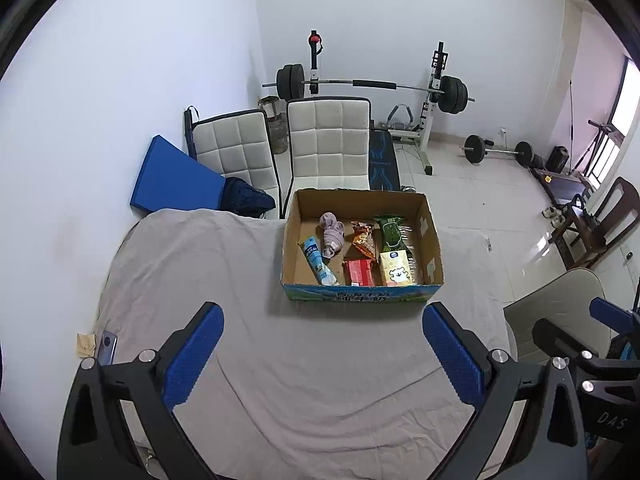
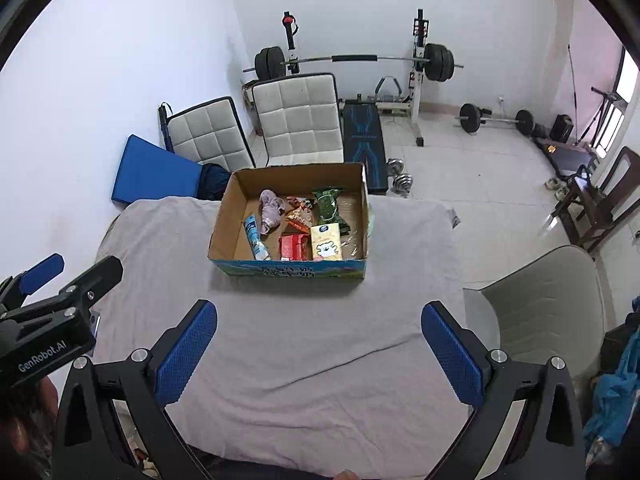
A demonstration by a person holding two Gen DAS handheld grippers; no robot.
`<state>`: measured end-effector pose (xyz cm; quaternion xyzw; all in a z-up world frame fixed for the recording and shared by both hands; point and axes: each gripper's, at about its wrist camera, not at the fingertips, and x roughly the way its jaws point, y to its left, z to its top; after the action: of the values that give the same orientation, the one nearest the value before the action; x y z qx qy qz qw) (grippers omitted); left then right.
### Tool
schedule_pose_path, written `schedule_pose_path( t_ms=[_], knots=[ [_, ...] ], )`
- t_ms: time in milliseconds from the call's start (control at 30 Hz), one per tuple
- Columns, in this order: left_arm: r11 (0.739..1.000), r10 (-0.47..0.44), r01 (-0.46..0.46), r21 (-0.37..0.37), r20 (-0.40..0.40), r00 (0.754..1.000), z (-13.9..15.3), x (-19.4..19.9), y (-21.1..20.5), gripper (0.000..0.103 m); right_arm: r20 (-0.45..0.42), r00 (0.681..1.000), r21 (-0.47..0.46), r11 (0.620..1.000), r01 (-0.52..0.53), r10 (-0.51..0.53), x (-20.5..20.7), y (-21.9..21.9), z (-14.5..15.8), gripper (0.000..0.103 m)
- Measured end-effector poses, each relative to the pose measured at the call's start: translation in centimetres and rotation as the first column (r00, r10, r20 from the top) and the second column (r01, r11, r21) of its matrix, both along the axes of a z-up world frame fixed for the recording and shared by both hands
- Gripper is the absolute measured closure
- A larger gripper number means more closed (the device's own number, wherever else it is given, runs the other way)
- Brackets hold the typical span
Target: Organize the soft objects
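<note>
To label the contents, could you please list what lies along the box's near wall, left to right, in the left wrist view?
Inside the cardboard box: blue-and-white tube → red packet → yellow bear-print packet.

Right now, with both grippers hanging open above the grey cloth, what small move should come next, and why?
Probably advance the right gripper toward the open cardboard box and the crumpled mauve cloth: both sets of jaws are empty, and it looks the softest item there.

Box: open brown cardboard box [image 1: 362, 280] on the grey-clothed desk [image 1: 248, 360], frame centre.
Inside: crumpled pale purple cloth [image 1: 333, 234] left of green packet [image 1: 391, 232].
Behind: two white padded chairs [image 1: 328, 140].
</note>
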<state>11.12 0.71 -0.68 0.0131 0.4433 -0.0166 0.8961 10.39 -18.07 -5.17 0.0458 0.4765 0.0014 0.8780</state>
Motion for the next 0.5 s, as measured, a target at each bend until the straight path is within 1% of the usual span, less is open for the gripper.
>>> schedule_pose_path(
  t_ms=[233, 500],
  knots=[
    [0.999, 0.032, -0.032, -0.004, 0.031, 0.999, 1.1, -1.1, 0.6, 0.001, 0.061, 0.998, -0.044, 0.998, 0.033, -0.031, -0.6, 0.1, 1.8, 0.0],
    [0.998, 0.056, -0.057, 0.003, 0.074, 0.996, 1.8, 0.3, 1.8, 0.001, 0.096, 0.994, -0.06, 0.997, 0.054, -0.048, 0.7, 0.5, 2.6, 0.0]
  ],
)
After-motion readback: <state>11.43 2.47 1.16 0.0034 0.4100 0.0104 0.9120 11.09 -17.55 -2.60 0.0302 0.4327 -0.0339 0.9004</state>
